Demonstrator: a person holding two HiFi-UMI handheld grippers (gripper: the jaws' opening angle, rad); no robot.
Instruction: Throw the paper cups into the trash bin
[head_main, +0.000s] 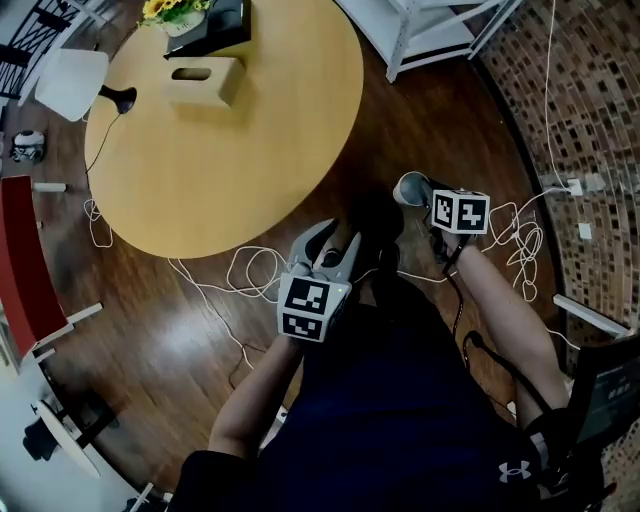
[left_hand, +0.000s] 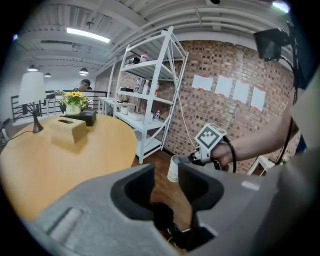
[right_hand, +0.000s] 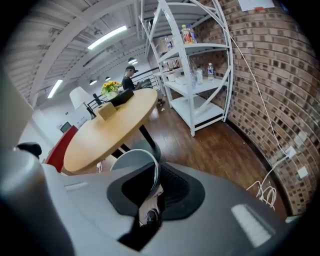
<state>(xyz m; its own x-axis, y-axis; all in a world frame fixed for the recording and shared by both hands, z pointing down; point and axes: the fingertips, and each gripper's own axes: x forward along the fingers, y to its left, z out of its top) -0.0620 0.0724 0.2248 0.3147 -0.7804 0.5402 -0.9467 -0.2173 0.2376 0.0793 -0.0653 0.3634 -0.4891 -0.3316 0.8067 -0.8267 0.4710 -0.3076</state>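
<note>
A white paper cup (head_main: 408, 187) hangs over the dark wood floor, and my right gripper (head_main: 424, 196) is shut on it. In the right gripper view the cup's wall (right_hand: 134, 165) is pinched at the rim between the jaws of the right gripper (right_hand: 156, 176), mouth facing the camera. My left gripper (head_main: 330, 244) is lower left of it, near the person's lap, open with nothing between its fingers. Through the gap of the left gripper (left_hand: 166, 175) I see the same cup (left_hand: 173, 169) hanging mouth down from the right gripper (left_hand: 192, 159). No trash bin is recognisable in any view.
A round wooden table (head_main: 230, 150) fills the upper left, with a tissue box (head_main: 205, 80), flowers (head_main: 175, 12) and a lamp (head_main: 75, 85) on it. White cables (head_main: 245, 270) trail on the floor. A white shelf (head_main: 430, 30) and brick wall (head_main: 590, 120) stand to the right.
</note>
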